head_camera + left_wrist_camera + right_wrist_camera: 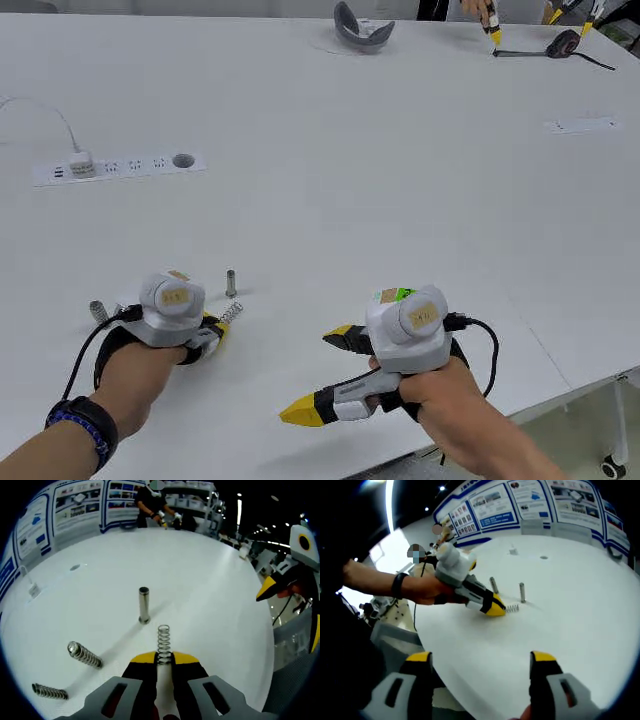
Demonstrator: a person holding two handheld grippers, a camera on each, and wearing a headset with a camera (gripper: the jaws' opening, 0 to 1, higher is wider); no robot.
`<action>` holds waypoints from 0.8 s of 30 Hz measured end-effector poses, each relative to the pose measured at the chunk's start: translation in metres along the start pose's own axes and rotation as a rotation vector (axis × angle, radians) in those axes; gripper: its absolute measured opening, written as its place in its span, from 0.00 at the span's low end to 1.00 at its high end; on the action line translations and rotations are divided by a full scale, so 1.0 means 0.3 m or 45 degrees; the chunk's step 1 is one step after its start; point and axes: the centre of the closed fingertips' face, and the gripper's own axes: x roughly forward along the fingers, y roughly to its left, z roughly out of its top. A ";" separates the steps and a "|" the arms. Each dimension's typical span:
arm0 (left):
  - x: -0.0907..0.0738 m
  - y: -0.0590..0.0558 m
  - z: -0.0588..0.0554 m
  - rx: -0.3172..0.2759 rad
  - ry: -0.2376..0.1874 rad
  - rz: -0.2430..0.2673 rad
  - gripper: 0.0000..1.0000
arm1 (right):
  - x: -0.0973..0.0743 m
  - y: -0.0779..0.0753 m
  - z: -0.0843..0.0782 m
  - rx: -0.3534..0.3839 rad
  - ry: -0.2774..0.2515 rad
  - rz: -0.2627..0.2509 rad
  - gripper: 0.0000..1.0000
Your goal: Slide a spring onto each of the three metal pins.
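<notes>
Fingers [142, 659] of the left gripper [163, 656], black with yellow tips, pinched on the lower end of a small coiled steel spring [163, 639]. Free end of the spring up and open, just short of a bare upright grey metal pin [144, 605] on the white counter [210, 580], not touching it. Right gripper [480, 657] well to the right of that pin, its fingers [417, 664] spread wide with nothing between them.

Probably a featherweight thing, that spring: soft along its length, slippery as thin wire, quick to bend or shoot sideways if squeezed hard or pushed off-axis. Best held as here, lightly and by a few coils at one end, open mouth left clear for the pin's top and lined up straight before any push. Pin itself stiff but slender, standing loose by the look of it, so apt to topple at a sideways knock.

Left of the pin in the left gripper view, two more coiled pieces. The nearer one [85, 655] with a round metal cap, seemingly a pin already sleeved. The farther one [50, 691] too close to the picture's edge to tell whether spring alone or spring on pin, upright or lying. Coils inside the left grip hidden between the fingers. In the head view, left gripper's body over its own fingertips, spring poking out just on the near side of the pin.
</notes>
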 end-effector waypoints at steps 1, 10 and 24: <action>-0.006 -0.005 -0.007 0.000 -0.002 -0.004 0.10 | 0.002 0.002 -0.001 -0.001 0.002 0.001 0.81; -0.097 -0.019 -0.072 -0.027 -0.027 -0.005 0.10 | 0.028 0.041 0.000 -0.015 0.018 0.026 0.81; -0.251 0.012 -0.158 -0.084 -0.066 0.036 0.10 | 0.075 0.089 0.032 -0.002 0.009 0.074 0.80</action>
